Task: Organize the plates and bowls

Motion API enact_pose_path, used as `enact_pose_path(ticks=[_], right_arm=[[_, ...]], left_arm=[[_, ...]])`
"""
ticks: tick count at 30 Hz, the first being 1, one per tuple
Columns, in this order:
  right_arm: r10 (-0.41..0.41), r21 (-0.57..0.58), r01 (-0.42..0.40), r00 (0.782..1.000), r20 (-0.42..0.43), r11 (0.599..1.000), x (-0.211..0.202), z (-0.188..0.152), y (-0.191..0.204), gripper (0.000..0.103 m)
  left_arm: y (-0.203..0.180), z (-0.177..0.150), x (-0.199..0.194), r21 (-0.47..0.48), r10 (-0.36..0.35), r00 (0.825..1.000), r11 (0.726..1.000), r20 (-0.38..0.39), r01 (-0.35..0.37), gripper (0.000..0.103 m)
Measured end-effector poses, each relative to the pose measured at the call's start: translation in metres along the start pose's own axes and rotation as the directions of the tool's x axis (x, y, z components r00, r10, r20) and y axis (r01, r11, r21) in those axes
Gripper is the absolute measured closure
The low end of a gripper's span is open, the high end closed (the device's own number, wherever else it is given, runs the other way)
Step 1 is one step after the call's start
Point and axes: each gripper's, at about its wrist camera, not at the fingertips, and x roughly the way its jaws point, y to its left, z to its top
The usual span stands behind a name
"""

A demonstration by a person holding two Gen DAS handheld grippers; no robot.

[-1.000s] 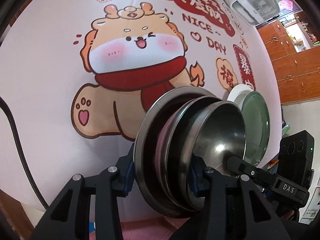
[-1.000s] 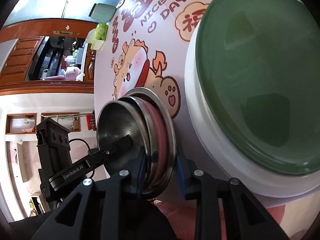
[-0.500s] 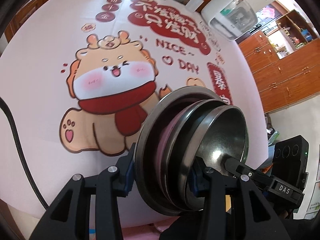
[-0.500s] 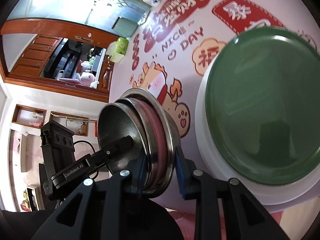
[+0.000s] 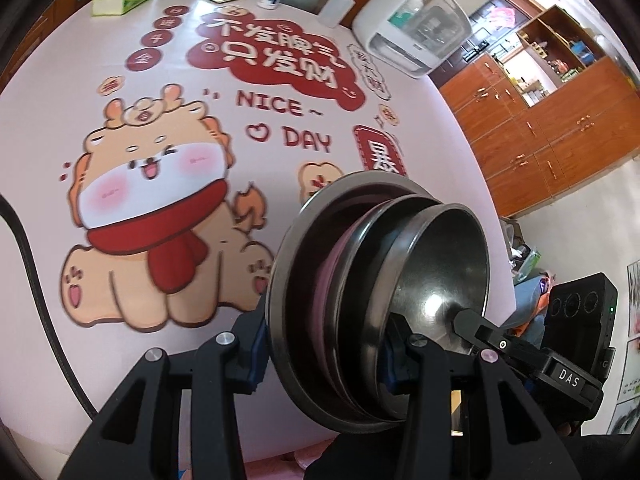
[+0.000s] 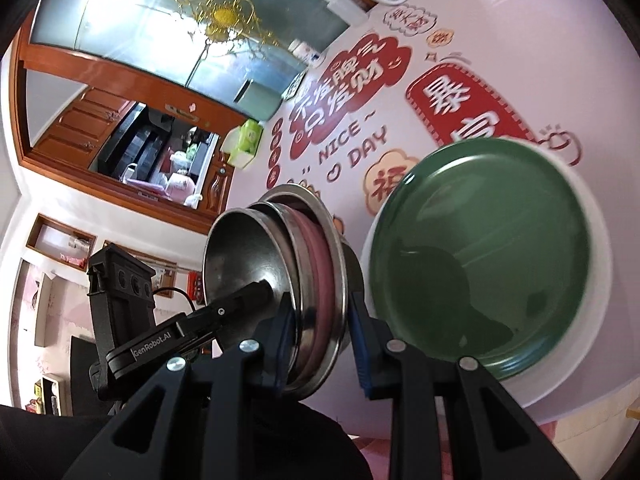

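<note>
Both grippers, left [image 5: 324, 354] and right [image 6: 318, 342], have fingers clamped on the bowl stack [image 5: 372, 300], held above the counter [image 5: 200, 248]. I judge steel slippery, rigid; grip rims. Green plate [image 6: 480, 264] nearby.

Black left tool [image 5: 324, 354], blue pads [image 6: 362, 354], silver screws [image 5: 225, 337].

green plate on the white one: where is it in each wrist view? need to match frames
Left wrist: not in view; the nested stack of steel bowls with a pink one inside fills the lower right.
Right wrist: the round dark green plate sits right of centre on a white plate, beside the bowl stack.
Shared landmark: the red "NICE DAY" lettering on the tablecloth.
</note>
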Motion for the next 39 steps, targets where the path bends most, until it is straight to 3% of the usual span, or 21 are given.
enact_pose_path(ticks=[11, 24, 39], right_arm=[[-0.032, 0.039, 0.031, 0.999, 0.023, 0.999, -0.034, 0.015, -0.035, 0.077], [-0.075, 0.051, 0.076, 0.997, -0.010, 0.996, -0.057, 0.046, -0.070, 0.076], [-0.096, 0.081, 0.105, 0.990, -0.107, 0.991, -0.049, 0.056, -0.088, 0.072]], left_arm=[[-0.047, 0.008, 0.034, 0.023, -0.026, 0.999, 0.999, -0.037, 0.027, 0.063], [-0.087, 0.018, 0.075, 0.014, -0.018, 0.995, 1.000, -0.101, 0.019, 0.062], [-0.086, 0.018, 0.099, -0.044, 0.020, 0.982, 0.999, -0.187, -0.029, 0.061]])
